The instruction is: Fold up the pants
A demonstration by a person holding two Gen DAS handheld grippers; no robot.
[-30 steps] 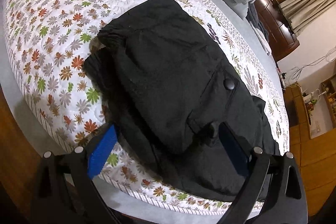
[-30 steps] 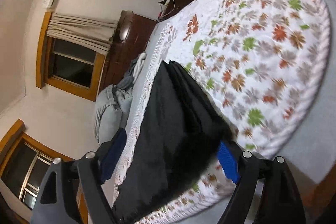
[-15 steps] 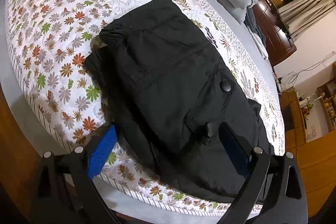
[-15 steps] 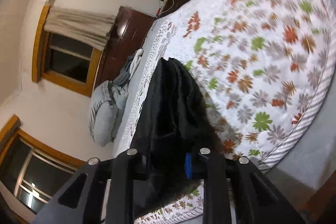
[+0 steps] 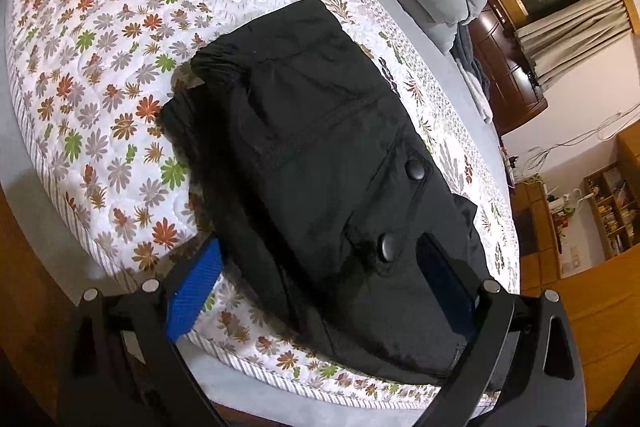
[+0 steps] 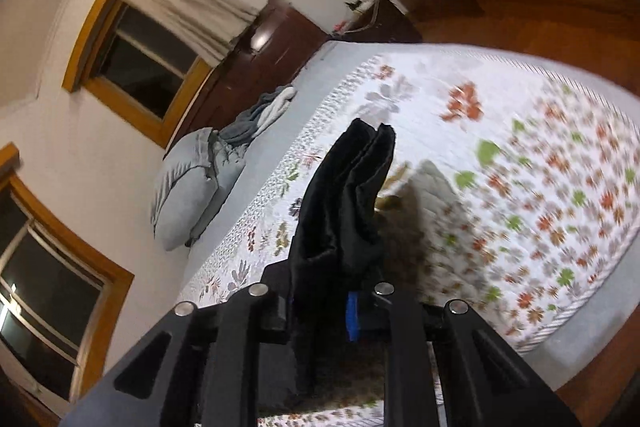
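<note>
The black pants (image 5: 320, 163) are spread in a thick, already doubled bundle across the flowered quilt (image 5: 100, 59) of the bed (image 5: 24, 155), near its edge. One end of the bundle is pinched by the right gripper (image 6: 320, 307), whose jaws have just been closing on the cloth; in the right wrist view that end (image 6: 344, 203) is seen raised off the quilt, hanging in layered folds. The left gripper (image 5: 320, 287) is held spread wide, low over the near end of the pants, one blue pad (image 5: 196, 291) beside the cloth and the other over it, with nothing clamped. The step in hand is judged to be the carrying of the raised end over the rest. For that to be done well, all layers should be kept inside the pinch, since a slipped inner layer would spoil the fold. The end is best lifted only high enough to clear the bundle, then brought across in a level arc so that the edges are matched. The near part could be pressed down or gripped by the left gripper so that the bundle is not dragged toward the bed edge. The pocket buttons (image 5: 416, 169) are better kept away from the crease line, where a bulge would be made.
</note>
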